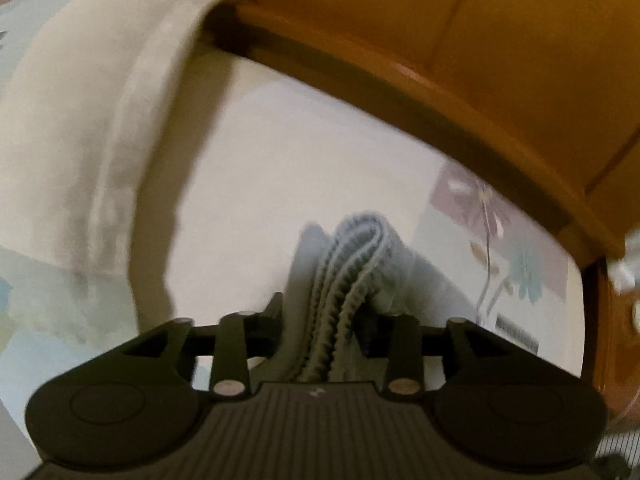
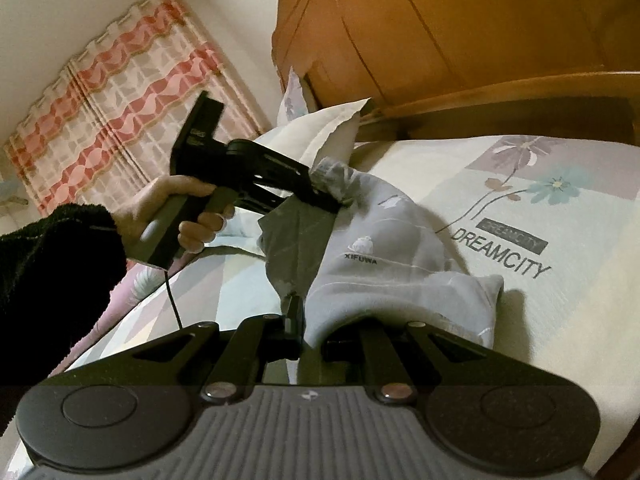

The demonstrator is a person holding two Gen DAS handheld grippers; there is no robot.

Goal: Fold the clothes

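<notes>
A pale grey garment point(image 2: 384, 248), printed with faint leaves and a small logo, is lying on a bed point(image 2: 568, 320) covered by a floral sheet bearing printed lettering. The bed is where the garment rests, near a wooden headboard point(image 2: 460, 40).

Hard to make out: the left wrist view is blurred, and the fingertips of both grippers are buried in cloth, so the pads themselves are not showing. In that view, a ribbed, doubled-over hem of the garment point(image 1: 352, 264) is standing up between the fingers of the left gripper point(image 1: 324, 320); the jaws are standing partly apart, and whether they are pressing the hem cannot be told. From the right wrist view the left gripper point(image 2: 328, 196) is meeting the garment's bunched far end, with a hand point(image 2: 176, 208) in a dark fleecy sleeve point(image 2: 52, 280) gripping its handle.

The right gripper point(image 2: 312, 328) is nearly closed, pinching a fold of the garment's near edge.

Edges and room: the headboard is running close along the far side of the bed, and a cream pillow point(image 2: 320, 132) is lying just beyond the garment. The sheet to the right of the garment is bare. A red-and-white curtain point(image 2: 120, 100) is hanging at the left.

The garment's long axis is running from the right gripper away to the left one, toward the pillow.
</notes>
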